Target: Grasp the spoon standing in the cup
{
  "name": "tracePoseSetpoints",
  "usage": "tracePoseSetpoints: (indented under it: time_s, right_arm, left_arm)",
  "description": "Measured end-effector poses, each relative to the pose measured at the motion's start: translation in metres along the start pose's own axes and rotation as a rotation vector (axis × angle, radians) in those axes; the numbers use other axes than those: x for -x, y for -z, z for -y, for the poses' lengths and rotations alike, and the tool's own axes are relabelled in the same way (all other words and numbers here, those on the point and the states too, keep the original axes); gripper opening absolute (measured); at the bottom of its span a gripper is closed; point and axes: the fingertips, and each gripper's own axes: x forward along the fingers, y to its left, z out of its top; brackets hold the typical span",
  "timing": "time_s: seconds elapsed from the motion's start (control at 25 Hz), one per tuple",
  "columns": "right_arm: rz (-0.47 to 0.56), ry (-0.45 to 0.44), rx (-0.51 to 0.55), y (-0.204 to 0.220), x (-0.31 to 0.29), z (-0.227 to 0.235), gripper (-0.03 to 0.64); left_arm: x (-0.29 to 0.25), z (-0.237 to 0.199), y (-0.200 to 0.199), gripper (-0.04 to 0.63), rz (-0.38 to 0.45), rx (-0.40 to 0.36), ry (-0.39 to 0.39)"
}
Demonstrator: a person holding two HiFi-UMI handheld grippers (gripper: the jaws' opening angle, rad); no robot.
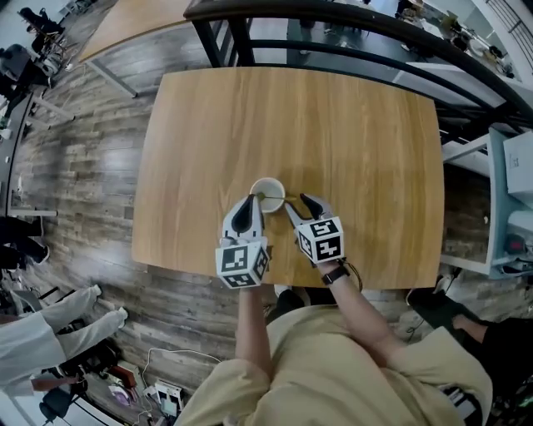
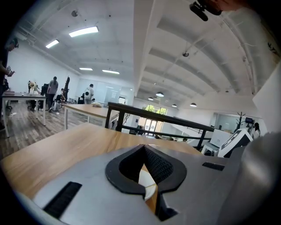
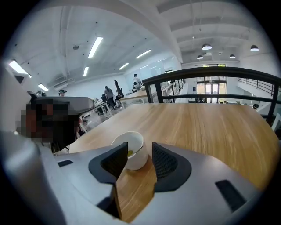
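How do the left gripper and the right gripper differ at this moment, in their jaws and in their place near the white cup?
The left gripper has its jaws together; the right gripper has its jaws apart. The left gripper points at the cup's near rim; the right gripper lies to the cup's right, angled toward it. Both are close to the cup, and neither grips anything.

Bare wood of the table (image 1: 350, 125) lies open beyond the cup (image 1: 267, 193), as far as the black railing (image 1: 333, 17). The left tongs (image 1: 252, 200) and right tongs (image 1: 298, 202) crowd the cup's near side.
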Motion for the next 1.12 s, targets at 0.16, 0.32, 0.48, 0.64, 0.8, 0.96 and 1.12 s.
tracePoseSetpoints:
  time_s: [0.16,0.32,0.48,0.64,0.8,0.96,1.12]
  right_arm:
    - [-0.019,-0.012,-0.027,0.009,-0.016,-0.003,0.150]
    - [-0.017,-0.020,-0.041,0.011,-0.024,-0.007,0.084]
    - [-0.005,-0.009,-0.027,0.010,-0.026,-0.006,0.034]
    - [0.012,-0.011,-0.014,0.004,-0.024,-0.009,0.021]
    - [0.025,-0.011,-0.003,-0.002,-0.017,-0.012,0.018]
    - [0.044,-0.004,0.011,-0.008,-0.010,-0.014,0.018]
    - [0.076,0.009,0.020,-0.017,0.003,-0.018,0.018]
  left_arm:
    - [-0.003,-0.007,0.009,0.012,-0.024,0.002,-0.016]
    - [-0.004,-0.013,0.015,0.012,-0.038,0.007,-0.026]
    - [-0.005,-0.019,0.016,0.012,-0.036,0.016,-0.035]
    - [-0.003,-0.023,0.012,0.012,-0.029,0.015,-0.037]
    - [0.000,-0.021,0.009,0.012,-0.026,0.003,-0.037]
    - [0.003,-0.017,-0.001,0.012,-0.003,-0.012,-0.031]
    - [0.011,-0.010,-0.013,0.012,0.023,-0.021,-0.016]
